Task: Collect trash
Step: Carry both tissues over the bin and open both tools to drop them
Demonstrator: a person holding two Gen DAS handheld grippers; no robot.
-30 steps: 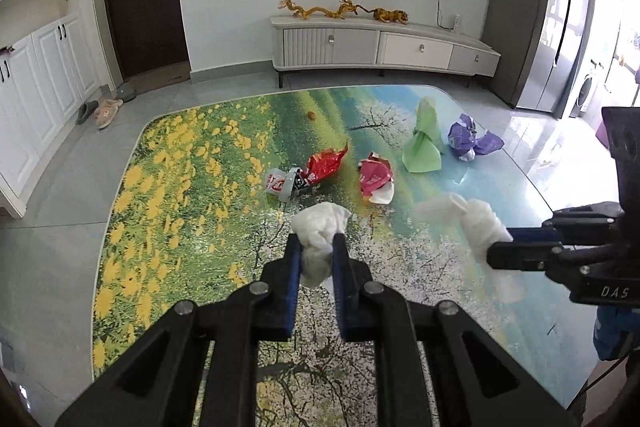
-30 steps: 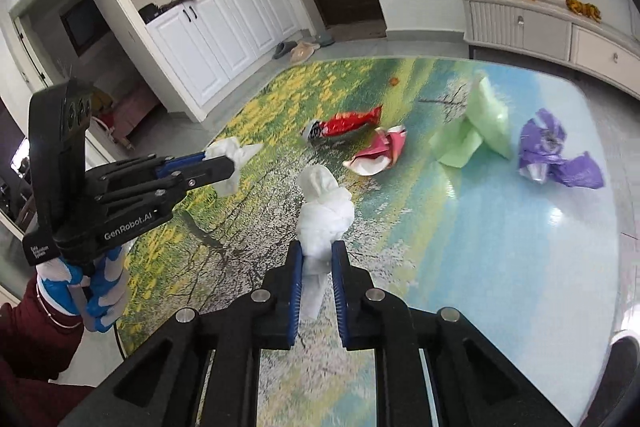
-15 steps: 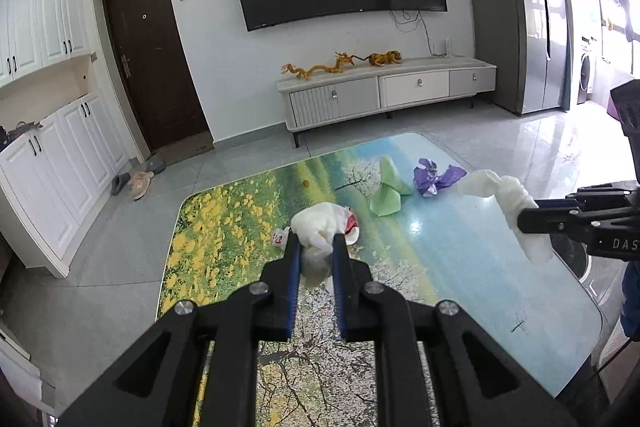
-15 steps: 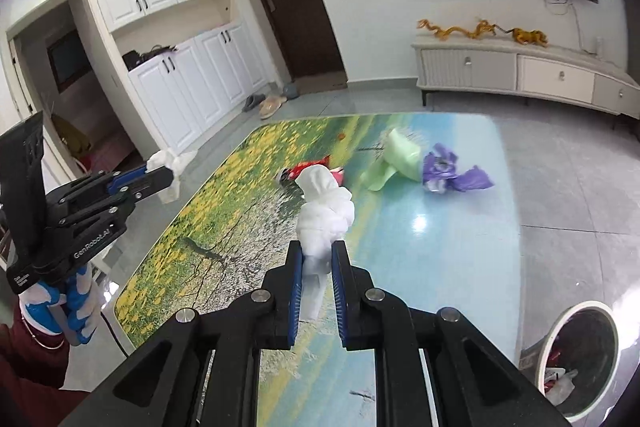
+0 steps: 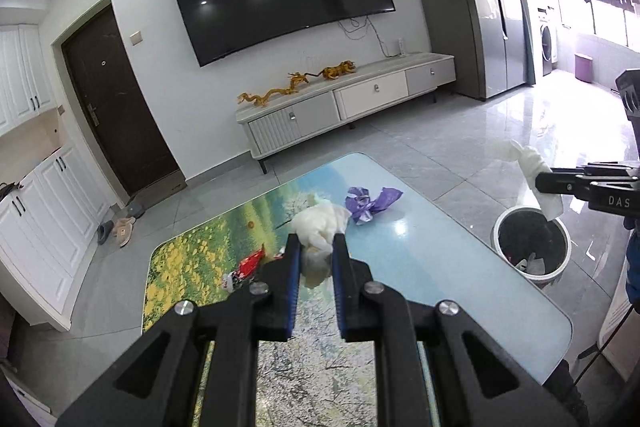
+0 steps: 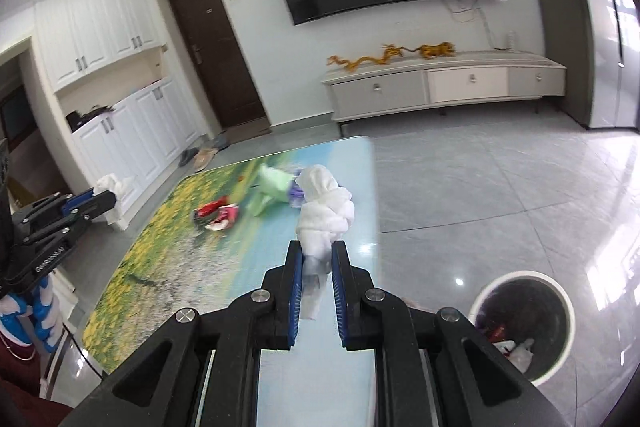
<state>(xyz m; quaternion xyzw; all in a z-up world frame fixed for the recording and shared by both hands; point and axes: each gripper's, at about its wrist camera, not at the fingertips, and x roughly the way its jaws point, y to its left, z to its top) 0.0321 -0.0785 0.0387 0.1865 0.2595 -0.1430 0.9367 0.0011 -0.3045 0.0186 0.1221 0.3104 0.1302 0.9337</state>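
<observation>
white tissue (image 6: 324, 211), purple wrapper (image 5: 372, 201), floral table (image 5: 188, 263)

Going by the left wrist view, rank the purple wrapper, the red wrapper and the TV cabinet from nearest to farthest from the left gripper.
From the left gripper:
1. Red wrapper, on the table just left of the fingers.
2. Purple wrapper, farther along the table, right.
3. TV cabinet, against the far wall.

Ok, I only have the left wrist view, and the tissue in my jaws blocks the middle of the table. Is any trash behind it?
Observer: Yes, a green wrapper lies there, beside the purple wrapper.
Operator: Only one red piece near me?
Observer: Two: a red wrapper and a red-and-white wrapper right next to it.
Operator: How is the right side holding its load?
Observer: The right gripper has its jaws shut on the white tissue, with a tail hanging below them.
</observation>
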